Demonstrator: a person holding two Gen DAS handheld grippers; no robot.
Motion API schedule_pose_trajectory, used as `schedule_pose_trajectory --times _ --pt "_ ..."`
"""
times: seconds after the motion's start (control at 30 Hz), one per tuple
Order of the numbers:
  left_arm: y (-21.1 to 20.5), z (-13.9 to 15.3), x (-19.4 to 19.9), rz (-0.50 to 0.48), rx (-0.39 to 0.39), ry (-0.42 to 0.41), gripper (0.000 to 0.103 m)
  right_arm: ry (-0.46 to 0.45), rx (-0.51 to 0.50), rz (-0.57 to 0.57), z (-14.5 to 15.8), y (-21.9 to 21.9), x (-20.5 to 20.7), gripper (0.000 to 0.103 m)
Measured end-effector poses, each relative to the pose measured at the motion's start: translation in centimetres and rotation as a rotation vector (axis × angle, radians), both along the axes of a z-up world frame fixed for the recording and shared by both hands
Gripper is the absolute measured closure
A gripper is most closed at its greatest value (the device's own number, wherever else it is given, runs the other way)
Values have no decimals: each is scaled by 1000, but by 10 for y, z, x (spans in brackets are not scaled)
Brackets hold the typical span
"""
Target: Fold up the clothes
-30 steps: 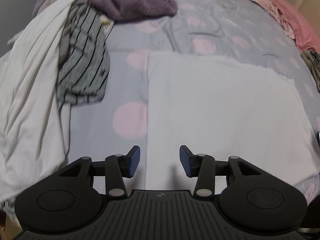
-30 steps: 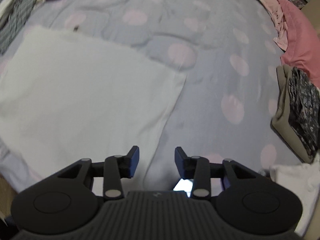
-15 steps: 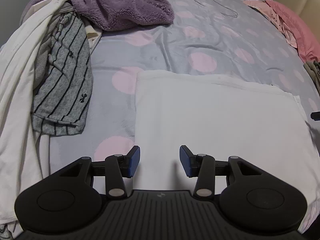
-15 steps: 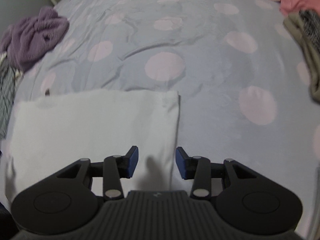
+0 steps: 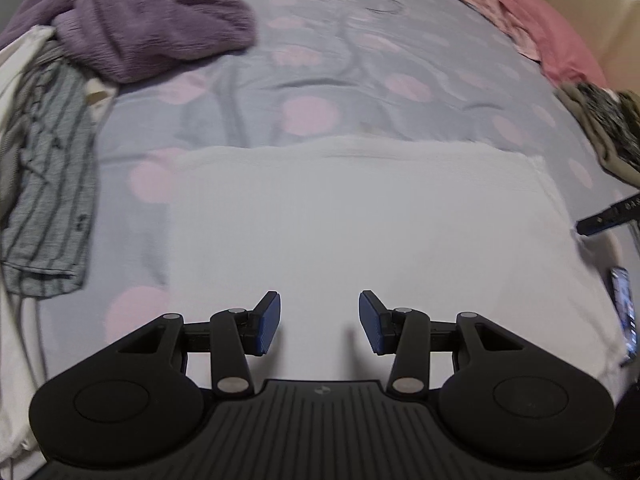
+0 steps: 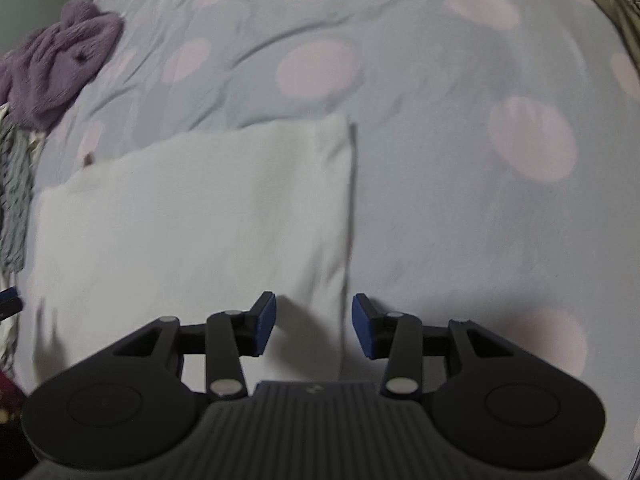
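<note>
A white folded garment [image 5: 360, 216] lies flat as a rectangle on the grey bedspread with pink dots [image 5: 320, 92]. My left gripper [image 5: 319, 322] hovers open over the garment's near part, nothing between its blue pads. In the right wrist view the same white garment [image 6: 192, 216] fills the left half, its right edge running down toward my right gripper [image 6: 314, 326]. That gripper is open and straddles the garment's right edge just above the cloth. The tip of the right gripper [image 5: 608, 216] shows at the right edge of the left wrist view.
A purple fleece [image 5: 152, 28] lies at the back left, beside a grey striped garment [image 5: 48, 184] and white cloth [image 5: 12, 92]. Pink clothes [image 5: 532, 36] and a dark patterned pile [image 5: 612, 128] sit at the right. A phone [image 5: 624, 308] lies at the garment's right.
The left gripper has slid right, from the garment's left edge to over its middle. The right gripper has sunk and rolled, coming to the garment's right edge. Both stayed open.
</note>
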State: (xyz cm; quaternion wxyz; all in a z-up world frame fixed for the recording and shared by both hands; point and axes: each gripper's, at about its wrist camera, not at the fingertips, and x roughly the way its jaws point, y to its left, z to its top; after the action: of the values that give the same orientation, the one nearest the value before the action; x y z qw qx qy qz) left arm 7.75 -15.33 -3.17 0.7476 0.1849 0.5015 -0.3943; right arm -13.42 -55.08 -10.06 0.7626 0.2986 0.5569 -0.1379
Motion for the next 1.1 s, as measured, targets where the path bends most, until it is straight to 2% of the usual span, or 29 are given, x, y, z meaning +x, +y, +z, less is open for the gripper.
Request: schedule_pose_trajectory --times 0.13,0.27,0.47,0.67,0.73,0.8,0.87,1.1 --pt "-11 2 -32 -79 -16 15 62 -6 9 58 17 24 -13 58" --pt "-19 2 -59 -106 -23 28 62 19 19 108 19 52 -34 57" --pt "-20 1 -88 -81 -79 84 62 115 -47 136 -2 73 -60 53" --pt "-17 -2 -101 -75 -90 103 62 180 0 107 -28 70 -73 53" --pt "-15 -2 -100 -69 -90 102 62 179 5 103 -32 72 -75 57" --pt "-15 -1 -99 -67 -89 98 62 172 4 109 -27 76 -74 84" --pt "-12 -1 -97 -59 -94 95 62 162 -3 113 -20 80 -73 89" --pt "-7 1 -98 -72 -131 121 62 44 0 126 25 107 -60 89"
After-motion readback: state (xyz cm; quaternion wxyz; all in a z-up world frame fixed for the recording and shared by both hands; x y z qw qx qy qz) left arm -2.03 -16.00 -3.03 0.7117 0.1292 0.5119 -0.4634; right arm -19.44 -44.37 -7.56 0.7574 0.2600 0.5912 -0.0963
